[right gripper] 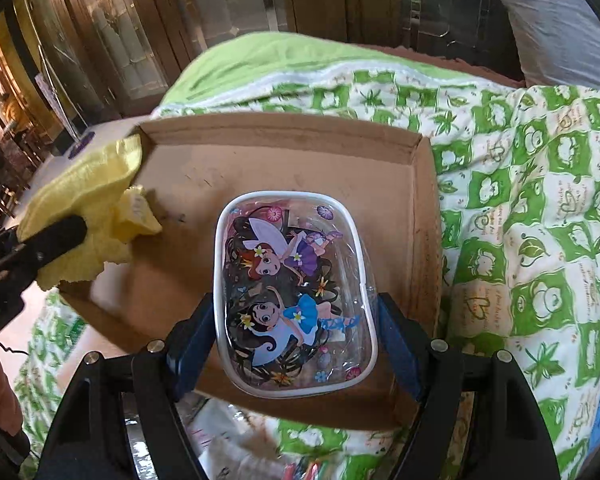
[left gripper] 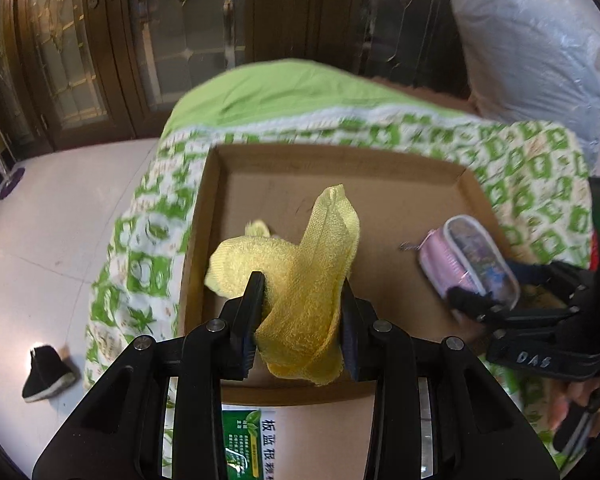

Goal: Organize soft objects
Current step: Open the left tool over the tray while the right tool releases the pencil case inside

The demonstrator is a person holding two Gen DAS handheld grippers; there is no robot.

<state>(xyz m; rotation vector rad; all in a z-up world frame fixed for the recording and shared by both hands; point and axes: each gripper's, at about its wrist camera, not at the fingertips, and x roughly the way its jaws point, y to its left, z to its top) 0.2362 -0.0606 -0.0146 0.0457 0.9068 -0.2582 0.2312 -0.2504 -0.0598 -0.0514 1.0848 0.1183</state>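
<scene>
Left gripper [left gripper: 300, 308] clamps the yellow cloth [left gripper: 300, 280] at the tray's [right gripper: 420, 200] left wall; right gripper [right gripper: 296, 340] pinches the pouch [right gripper: 296, 292] mid-tray over bare floor. Only the left view shows a shoe [left gripper: 46, 374].

Matte black angular frames are being shown on the left tool [left gripper: 300, 308] and right tool [right gripper: 296, 340], studded with round silver screws; blue finger pads [right gripper: 398, 344] are being displayed, white "DAS" lettering is being carried, and bare skin is being glimpsed.
</scene>
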